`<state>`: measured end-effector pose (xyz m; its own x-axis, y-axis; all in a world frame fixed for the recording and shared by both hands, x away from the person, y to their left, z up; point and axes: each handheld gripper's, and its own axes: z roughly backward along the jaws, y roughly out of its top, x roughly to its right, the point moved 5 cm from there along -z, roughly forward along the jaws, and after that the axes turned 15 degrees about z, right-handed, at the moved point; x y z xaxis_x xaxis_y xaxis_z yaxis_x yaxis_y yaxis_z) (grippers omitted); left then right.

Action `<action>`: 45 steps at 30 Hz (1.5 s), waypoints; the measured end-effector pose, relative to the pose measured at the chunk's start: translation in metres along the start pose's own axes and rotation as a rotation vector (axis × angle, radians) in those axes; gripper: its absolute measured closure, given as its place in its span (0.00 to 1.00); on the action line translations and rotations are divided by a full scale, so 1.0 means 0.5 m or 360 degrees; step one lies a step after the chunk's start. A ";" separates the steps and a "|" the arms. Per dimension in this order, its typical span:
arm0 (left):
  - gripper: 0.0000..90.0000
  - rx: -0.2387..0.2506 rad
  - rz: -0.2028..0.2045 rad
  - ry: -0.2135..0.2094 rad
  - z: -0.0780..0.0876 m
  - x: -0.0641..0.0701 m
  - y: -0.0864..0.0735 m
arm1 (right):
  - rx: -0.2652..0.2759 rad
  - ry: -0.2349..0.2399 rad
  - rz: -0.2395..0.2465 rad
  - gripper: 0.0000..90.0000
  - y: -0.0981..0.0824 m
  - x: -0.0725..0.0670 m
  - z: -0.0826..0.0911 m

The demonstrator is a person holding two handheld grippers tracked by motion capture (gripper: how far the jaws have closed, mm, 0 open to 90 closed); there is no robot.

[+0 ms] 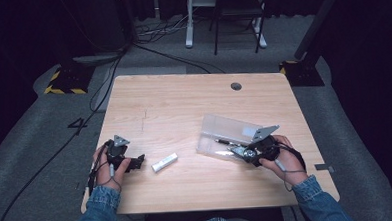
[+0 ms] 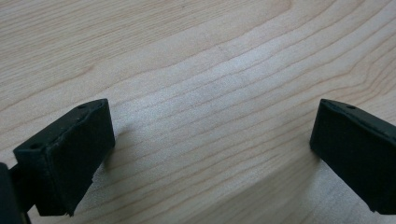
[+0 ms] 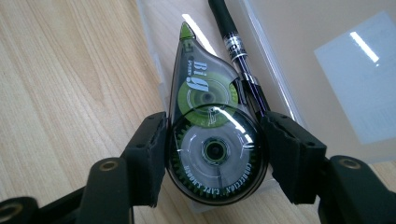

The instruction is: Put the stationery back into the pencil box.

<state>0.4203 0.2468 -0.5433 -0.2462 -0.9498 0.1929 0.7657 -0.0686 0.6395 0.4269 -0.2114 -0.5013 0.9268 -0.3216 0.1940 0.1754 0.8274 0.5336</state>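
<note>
**High view, then the two gripper views: correction tape held over the clear case**

High view: on the wooden table (image 1: 184, 106) the right gripper (image 1: 247, 153) is at the near right, at the near edge of a clear plastic case (image 1: 225, 129). The left gripper (image 1: 131, 164) rests at the near left. A small white stick-shaped object (image 1: 165, 163) lies just to its right, apart from it.

Left gripper view: the two black jaws stand wide apart over bare wood, with nothing between them.

Right gripper view: the jaws press on both sides of the round body of a correction tape dispenser (image 3: 210, 135), with its green tip pointing away. On its smoky clear shell I can read "CORRECTION TAPE" around the lower wheel; the upper print is not clear. A black pen (image 3: 236, 51) lies just beside it in the case (image 3: 327, 56). The pen's small white writing is too small to read. A white label in the case is blurred.
</note>
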 end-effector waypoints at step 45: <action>0.00 0.0001 0.0000 -0.0002 0.000 0.000 0.000 | 0.0166 -0.0027 -0.0054 0.72 0.035 0.000 0.016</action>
<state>0.4204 0.2468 -0.5433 -0.2471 -0.9494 0.1938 0.7652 -0.0685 0.6402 0.4275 -0.2008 -0.4853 0.9150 -0.3569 0.1880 0.1701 0.7639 0.6225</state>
